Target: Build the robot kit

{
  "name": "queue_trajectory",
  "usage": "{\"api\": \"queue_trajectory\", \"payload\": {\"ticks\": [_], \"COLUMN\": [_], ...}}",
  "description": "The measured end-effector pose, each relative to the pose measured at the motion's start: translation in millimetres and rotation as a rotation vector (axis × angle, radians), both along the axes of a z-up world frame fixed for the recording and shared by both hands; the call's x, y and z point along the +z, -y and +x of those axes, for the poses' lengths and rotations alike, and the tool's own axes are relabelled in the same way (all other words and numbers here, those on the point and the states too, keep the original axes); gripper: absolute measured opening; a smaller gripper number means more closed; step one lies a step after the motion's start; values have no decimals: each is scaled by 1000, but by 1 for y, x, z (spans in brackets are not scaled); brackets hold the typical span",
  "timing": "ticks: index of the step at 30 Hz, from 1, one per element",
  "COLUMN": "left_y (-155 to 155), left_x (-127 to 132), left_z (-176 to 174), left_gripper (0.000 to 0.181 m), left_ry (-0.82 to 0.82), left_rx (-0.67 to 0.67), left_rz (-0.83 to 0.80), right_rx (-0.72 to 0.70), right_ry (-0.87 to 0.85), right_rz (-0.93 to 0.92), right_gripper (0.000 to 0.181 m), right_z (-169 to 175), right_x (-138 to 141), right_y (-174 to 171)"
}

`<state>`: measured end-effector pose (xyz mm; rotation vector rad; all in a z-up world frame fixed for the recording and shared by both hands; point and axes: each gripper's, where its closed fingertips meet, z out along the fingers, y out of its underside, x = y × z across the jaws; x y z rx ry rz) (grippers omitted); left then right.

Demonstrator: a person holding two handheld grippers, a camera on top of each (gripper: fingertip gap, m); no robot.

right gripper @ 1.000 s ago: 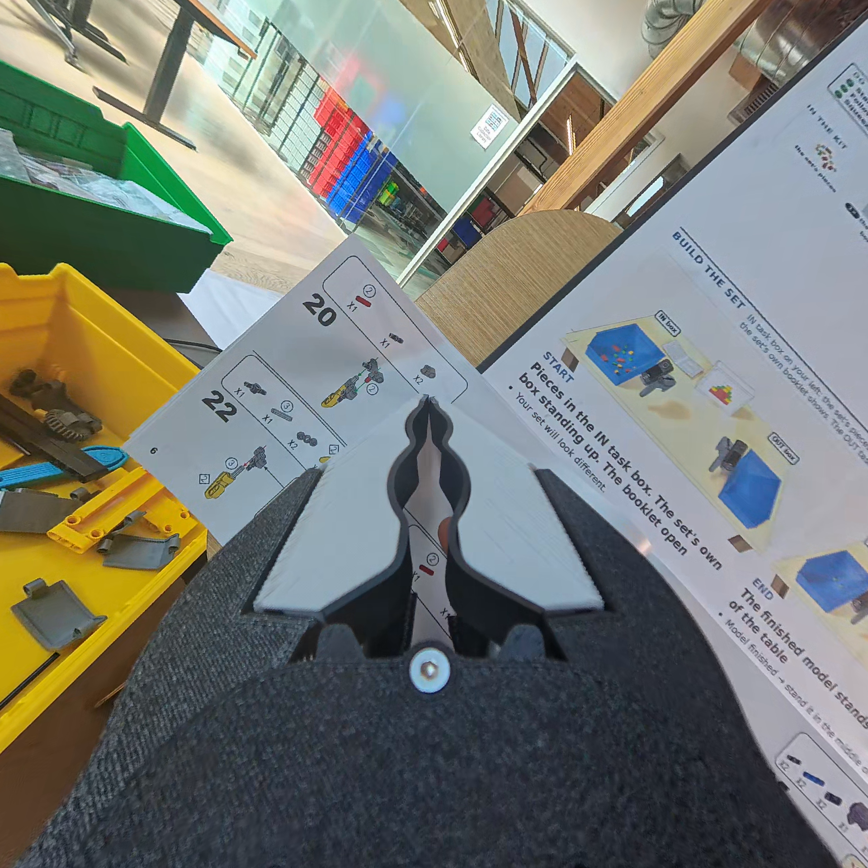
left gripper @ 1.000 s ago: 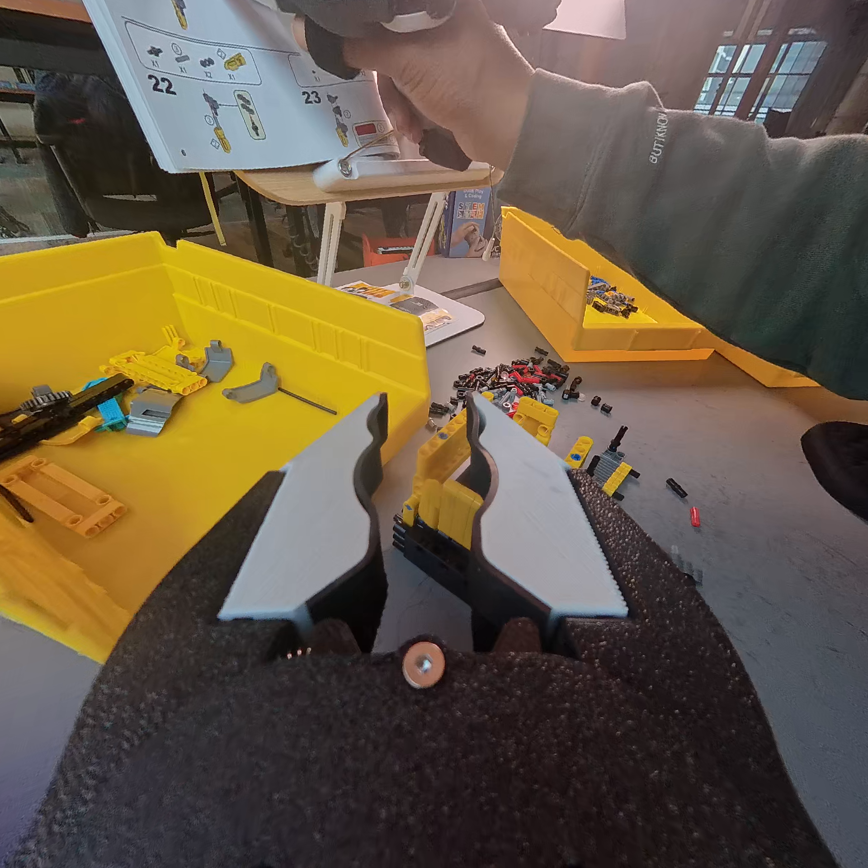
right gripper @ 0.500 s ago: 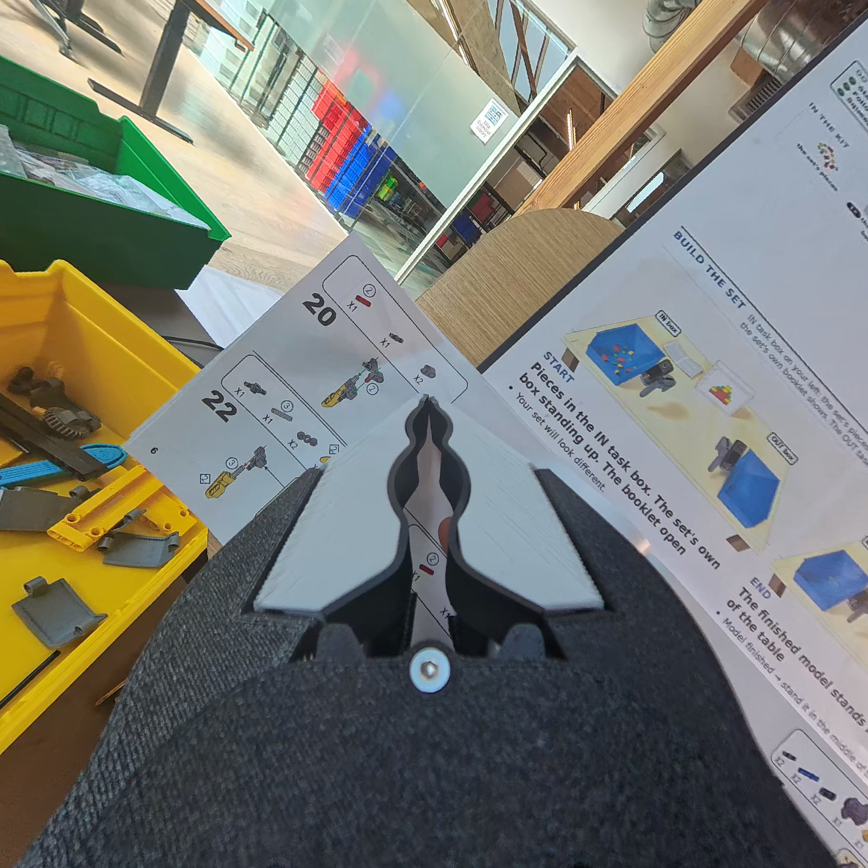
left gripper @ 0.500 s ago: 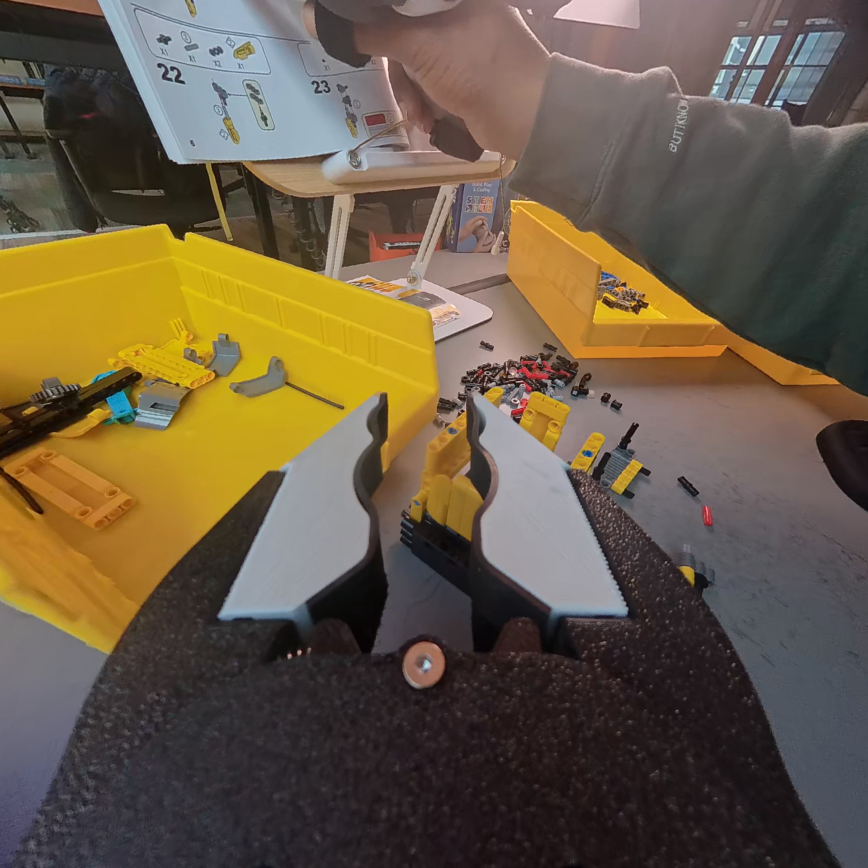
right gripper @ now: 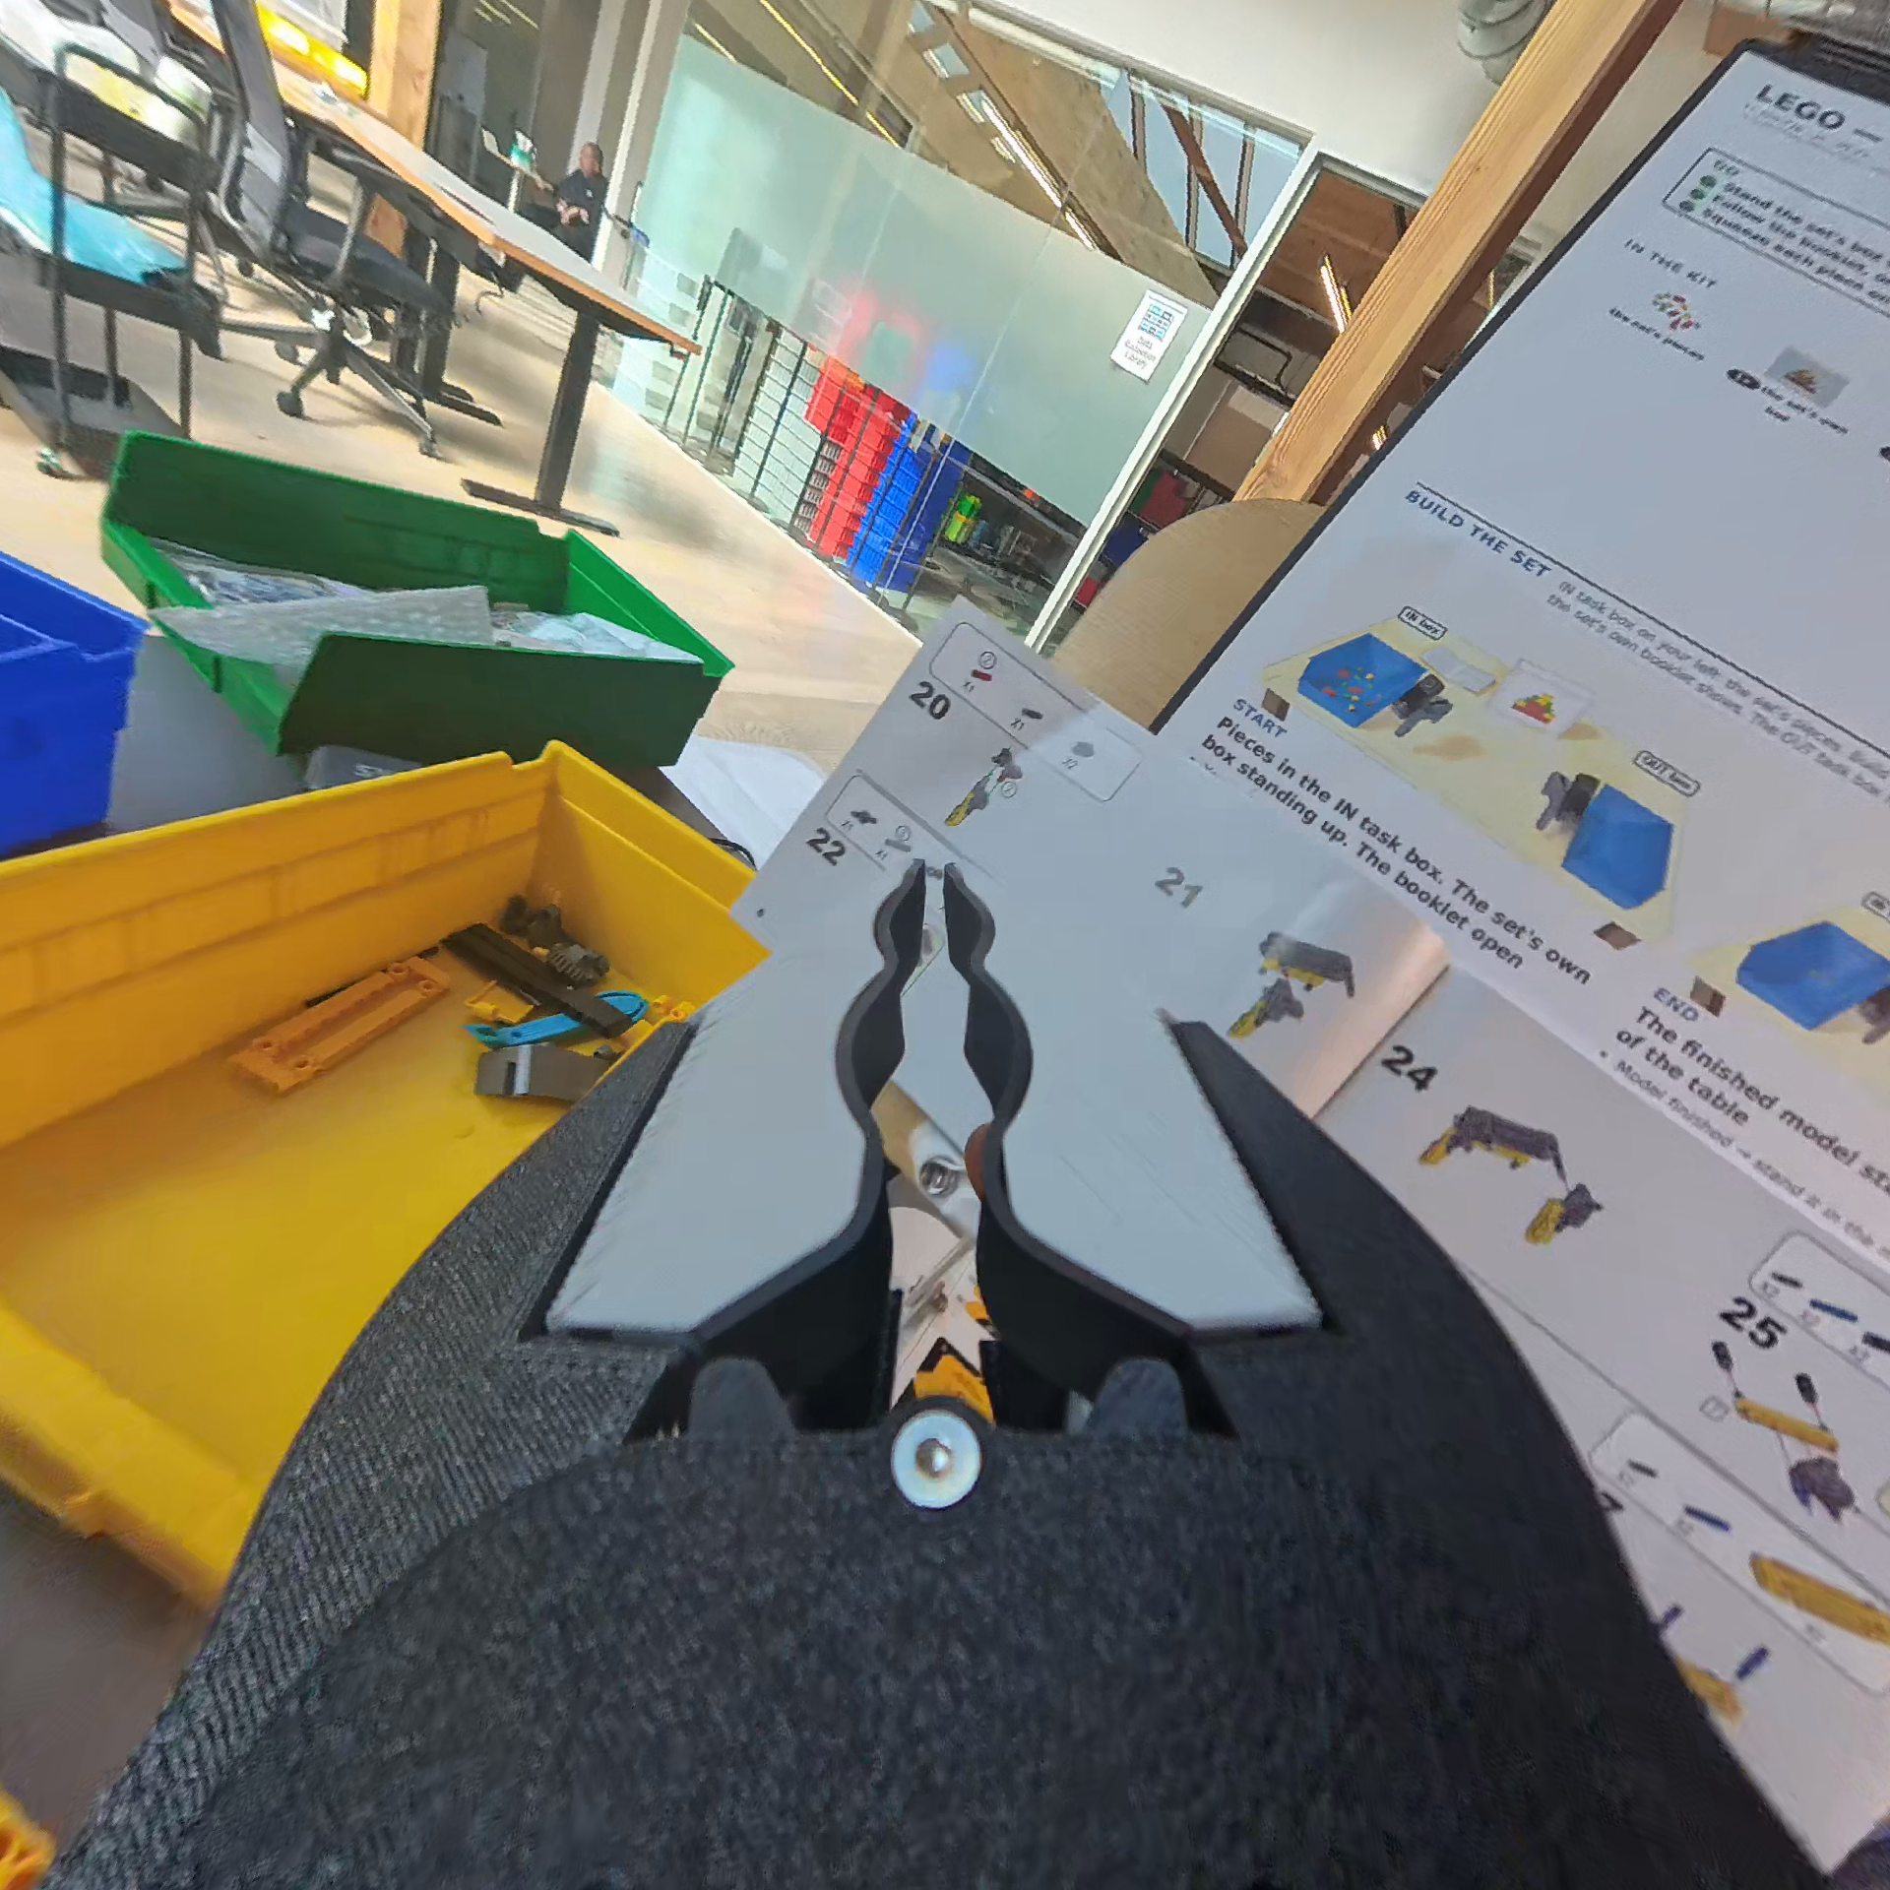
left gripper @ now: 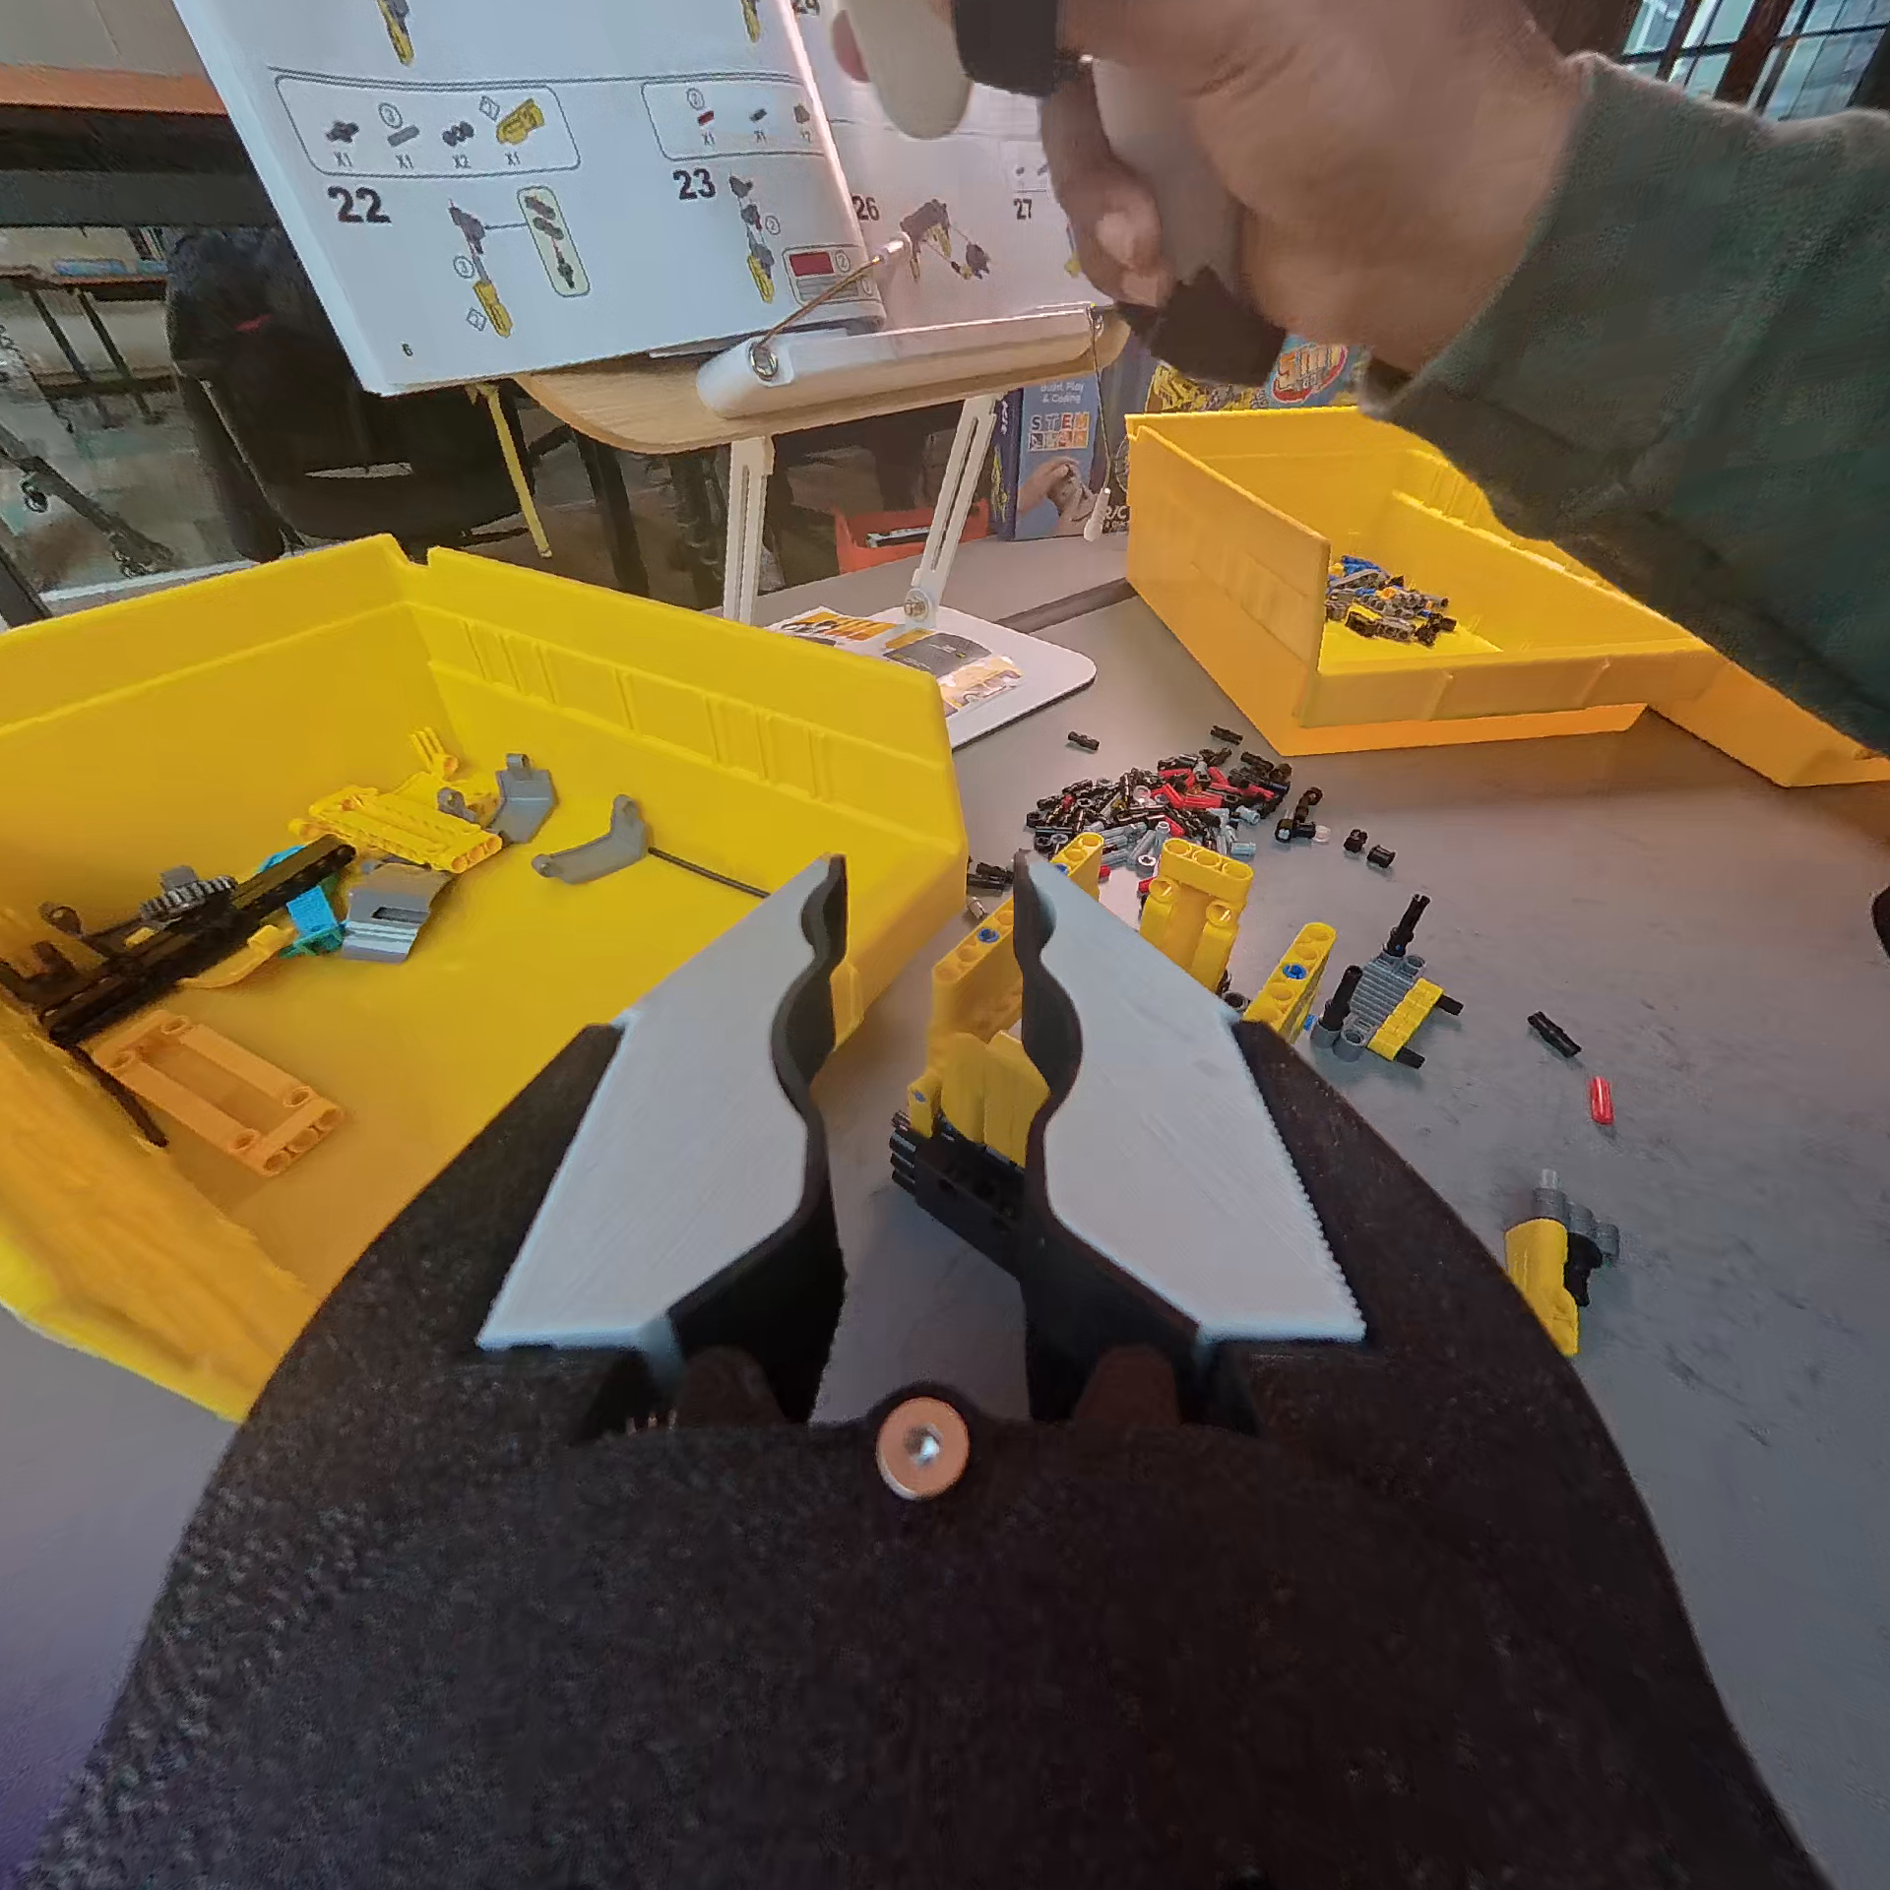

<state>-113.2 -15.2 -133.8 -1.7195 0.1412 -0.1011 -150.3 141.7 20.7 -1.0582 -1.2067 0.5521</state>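
Observation:
My left gripper (left gripper: 929, 869) is open and low over the grey table (left gripper: 1534, 1432). A yellow and black brick assembly (left gripper: 972, 1043) stands on the table against the inner side of its right finger; the left finger is clear of it. My right gripper (right gripper: 933, 869) is raised at the instruction booklet (right gripper: 982, 736) on its white stand (left gripper: 900, 353). Its jaws stand a narrow gap apart and hold nothing. A turned page (left gripper: 532, 205) hangs to the left. A person's hand (left gripper: 1278, 174) holds that gripper.
A yellow bin (left gripper: 665, 706) with several loose pieces is at the left, another yellow bin (left gripper: 1227, 532) at the back right. Small pieces (left gripper: 1166, 793) and two small subassemblies (left gripper: 1381, 997) (left gripper: 1555, 1248) lie on the table. A white instruction board (right gripper: 1636, 573), a green bin (right gripper: 460, 695) and a blue bin (right gripper: 51, 695) show beyond.
My right gripper was shut on a booklet page; it has opened and let go, and the page has swung left, showing later pages. My left gripper has hardly moved.

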Motion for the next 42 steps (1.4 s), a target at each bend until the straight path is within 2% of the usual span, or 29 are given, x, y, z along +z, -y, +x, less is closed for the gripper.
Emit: {"api": "queue_trajectory", "payload": {"ticks": [4, 8, 11, 13, 16, 20, 24, 28, 35, 40, 42], "left_y": [-2, 0, 1, 2, 3, 3, 1, -2, -3, -4, -5], "left_x": [-5, 1, 5, 7, 8, 7, 2, -5, -10, -12, -13], "left_z": [1, 3, 3, 1, -1, -6, -9, -11, -16, -19, -20], "left_gripper": [30, 28, 27, 27, 27, 28, 28, 28, 27, 27, 27], "left_ry": [-19, -37, -43, -44, -46, -45, -42, -45, -53, -44, -41], "left_rx": [9, 15, 25, 34, 52, 66, 71, 79, 107, 114, 113], "left_rz": [-10, 17, 36, 42, 47, 47, 35, 15, 0, -8, -11], "right_rx": [45, 84, 84, 62, -33, -151, -108, -70, -85, -101, -72], "right_ry": [5, 55, 91, 114, 151, 249, 462, 689, 1047, 1168, 1189], "right_rz": [-17, -66, -117, -153, -159, -183, -239, -275, -239, -285, -329], "right_gripper": [3, 4, 7, 7, 7, 7, 8, 8, 8, 7, 7], "right_z": [42, 90, 130, 160, 215, 289, 330, 333, 310, 305, 303], "right_x": [-25, -61, -89, -103, -102, -86, -103, -142, -210, -240, -245], "right_y": [49, 88, 105, 105, 71, -10, -80, -132, -196, -220, -216]}}
